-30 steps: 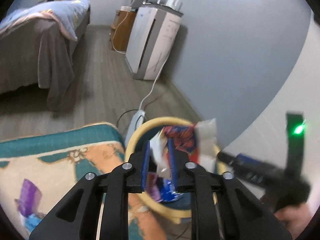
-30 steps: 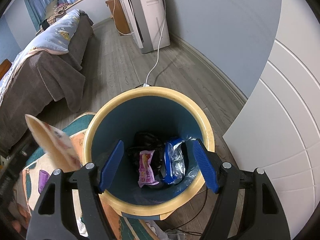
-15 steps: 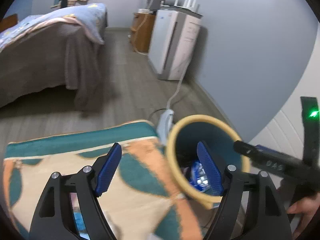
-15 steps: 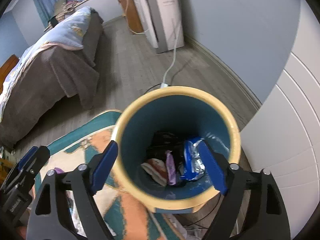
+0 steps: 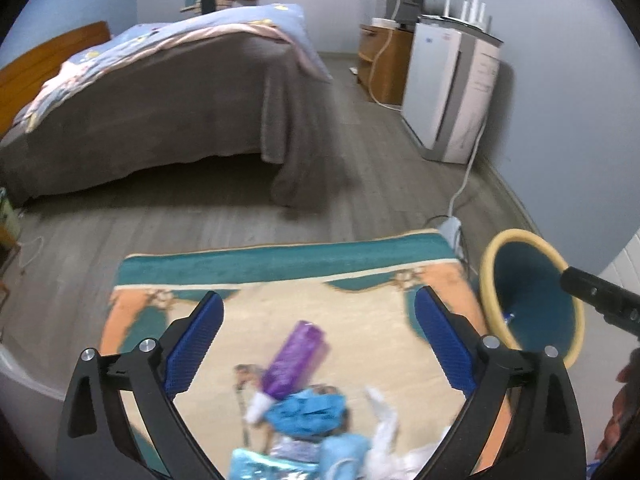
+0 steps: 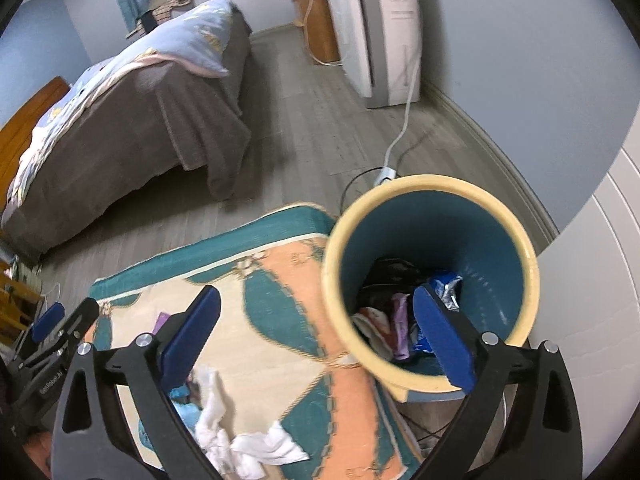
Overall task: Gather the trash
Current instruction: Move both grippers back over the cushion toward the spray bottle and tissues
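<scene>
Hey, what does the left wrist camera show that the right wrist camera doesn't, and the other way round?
Only the left wrist view shows the purple wrapper whole, with crumpled blue packaging below it, between the open left gripper fingers.

Only the right wrist view looks down into the trash bin, where wrappers lie at the bottom, and shows white tissues on the rug.

Both show the rug, bed and white appliance. The right gripper is open too.

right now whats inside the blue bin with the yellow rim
In the right wrist view the bin holds a crumpled blue foil wrapper, a purple wrapper, a red-and-white packet and something black. Anything beneath that pile is covered.
</scene>
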The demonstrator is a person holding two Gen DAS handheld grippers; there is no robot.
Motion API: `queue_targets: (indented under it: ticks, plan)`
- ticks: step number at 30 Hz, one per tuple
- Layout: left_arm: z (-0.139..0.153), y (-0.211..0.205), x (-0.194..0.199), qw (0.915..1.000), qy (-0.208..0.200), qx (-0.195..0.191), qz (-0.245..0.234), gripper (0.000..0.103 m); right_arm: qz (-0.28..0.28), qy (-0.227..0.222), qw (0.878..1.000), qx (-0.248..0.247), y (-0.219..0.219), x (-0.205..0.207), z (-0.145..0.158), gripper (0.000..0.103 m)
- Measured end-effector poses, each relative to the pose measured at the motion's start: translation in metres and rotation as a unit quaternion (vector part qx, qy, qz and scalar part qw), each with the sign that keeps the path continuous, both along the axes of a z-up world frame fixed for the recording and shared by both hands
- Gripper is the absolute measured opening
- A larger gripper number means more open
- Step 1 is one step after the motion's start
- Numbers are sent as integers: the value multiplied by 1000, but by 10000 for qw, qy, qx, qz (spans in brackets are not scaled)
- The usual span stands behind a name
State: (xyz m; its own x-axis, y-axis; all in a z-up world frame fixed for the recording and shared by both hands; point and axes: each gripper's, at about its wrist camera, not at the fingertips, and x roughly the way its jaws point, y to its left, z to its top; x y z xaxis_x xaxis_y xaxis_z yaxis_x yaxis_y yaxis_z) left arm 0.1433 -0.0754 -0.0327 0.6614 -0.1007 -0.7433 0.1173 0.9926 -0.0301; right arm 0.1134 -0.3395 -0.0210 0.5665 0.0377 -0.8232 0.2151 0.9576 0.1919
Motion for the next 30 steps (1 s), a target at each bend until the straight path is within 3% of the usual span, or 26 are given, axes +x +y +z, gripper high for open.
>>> queue_targets:
  ticks: [10,15,24,27,30]
  plan:
    - [11,57,-19,9985,-212,494,125,97,415,231,9989,-47,66,9,-15,97]
    - [7,93,-21,9970,-129,706,304,97,687,347,9969,-161,101,12,-24,97]
    - [-11,141,-12,9965,222,499,640,97,1229,747,9882,-521,141,19,-50,97]
    - [-15,138,-9,9958,246,645,594,97,1349,1019,9837,-617,145,18,-64,91]
    - [-20,135,-8,9954,311,721,541,97,1393,1274,9793,-726,144,16,-77,79]
